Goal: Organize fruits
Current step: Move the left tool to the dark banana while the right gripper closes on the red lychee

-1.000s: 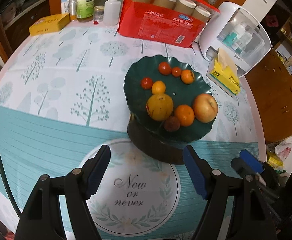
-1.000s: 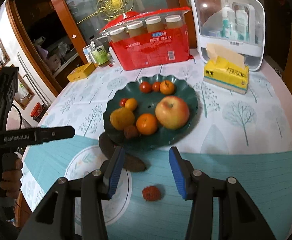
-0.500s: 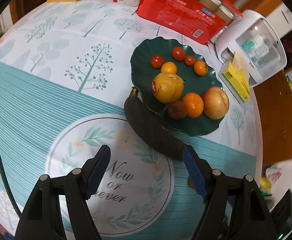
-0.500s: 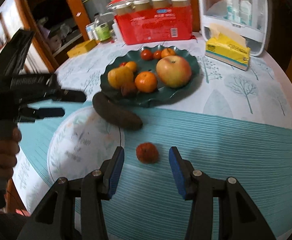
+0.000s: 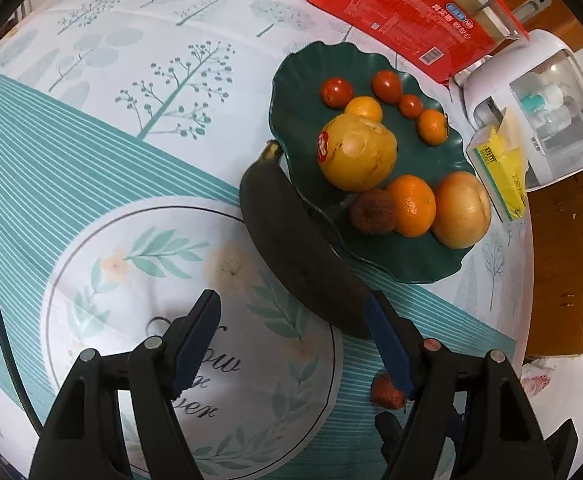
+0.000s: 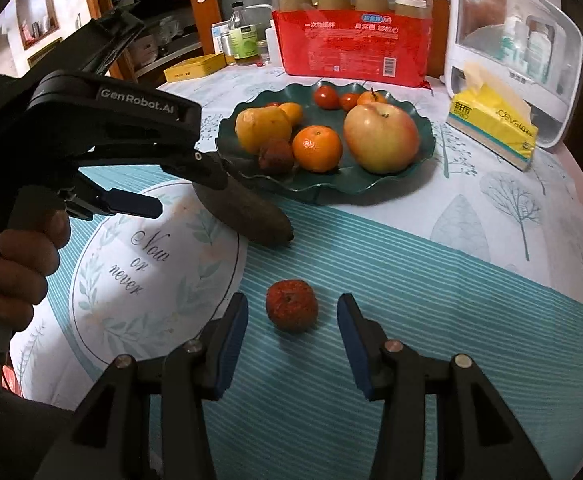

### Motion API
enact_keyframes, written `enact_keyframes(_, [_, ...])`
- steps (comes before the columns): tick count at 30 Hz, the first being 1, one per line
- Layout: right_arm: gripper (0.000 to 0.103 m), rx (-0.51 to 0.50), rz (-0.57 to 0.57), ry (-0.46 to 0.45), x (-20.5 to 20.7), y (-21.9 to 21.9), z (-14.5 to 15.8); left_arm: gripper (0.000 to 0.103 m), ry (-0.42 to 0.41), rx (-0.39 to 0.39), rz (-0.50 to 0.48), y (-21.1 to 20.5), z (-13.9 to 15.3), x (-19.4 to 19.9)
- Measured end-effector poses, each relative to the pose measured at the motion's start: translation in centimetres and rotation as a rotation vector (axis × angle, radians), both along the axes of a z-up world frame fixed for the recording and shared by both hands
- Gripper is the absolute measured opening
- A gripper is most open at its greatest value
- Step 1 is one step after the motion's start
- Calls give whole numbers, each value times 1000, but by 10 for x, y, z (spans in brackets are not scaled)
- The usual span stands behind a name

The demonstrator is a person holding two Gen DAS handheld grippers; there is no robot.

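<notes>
A dark green wavy plate [image 5: 423,168] [image 6: 371,188] holds a big yellow fruit [image 5: 357,154], an orange [image 5: 411,206], an apple [image 6: 379,138], small tomatoes and a wrinkled brown fruit. A blackened banana [image 5: 291,252] [image 6: 247,216] lies on the cloth against the plate's near rim. My left gripper [image 5: 291,336] [image 6: 189,192] hangs open over the banana's near end, gripping nothing. A small red wrinkled fruit [image 6: 291,310] [image 5: 387,390] sits on the striped cloth between the tips of my right gripper [image 6: 291,298]. That gripper is open and its pads stand clear of the fruit.
Behind the plate stand a red pack of cups [image 6: 355,44], a white lidded box [image 6: 519,52] and a yellow tissue pack [image 6: 491,128]. Bottles [image 6: 243,40] and a yellow tin [image 6: 195,68] sit at the back left. The round table's edge curves close on the right.
Both grippers have sunk toward the table and rolled. The banana now sits just before the left fingers. The red fruit has come from ahead of the right fingers to between their tips.
</notes>
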State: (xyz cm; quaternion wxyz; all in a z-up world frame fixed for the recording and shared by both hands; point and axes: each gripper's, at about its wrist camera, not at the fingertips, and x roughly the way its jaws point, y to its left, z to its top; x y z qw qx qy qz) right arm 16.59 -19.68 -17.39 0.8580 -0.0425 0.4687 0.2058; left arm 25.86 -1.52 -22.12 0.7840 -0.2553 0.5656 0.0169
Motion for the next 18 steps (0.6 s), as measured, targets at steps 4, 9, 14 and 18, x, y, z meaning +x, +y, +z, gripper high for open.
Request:
enact_keyframes(4, [46,16,17,0,2,-2,-3,73,-2,-4,13,-7,-4,4])
enact_keyframes(9, [42,35,39,-1,3,-4,-6,73,16,21,26,-14,-8,11])
enact_keyframes(14, [38,45,50,7,6,-7,-9,73,35,66,22,-20,-8,17])
enact_keyframes(18, [37,55,61,12,8,-6,-10,73,48,107,7,-25,-6,23])
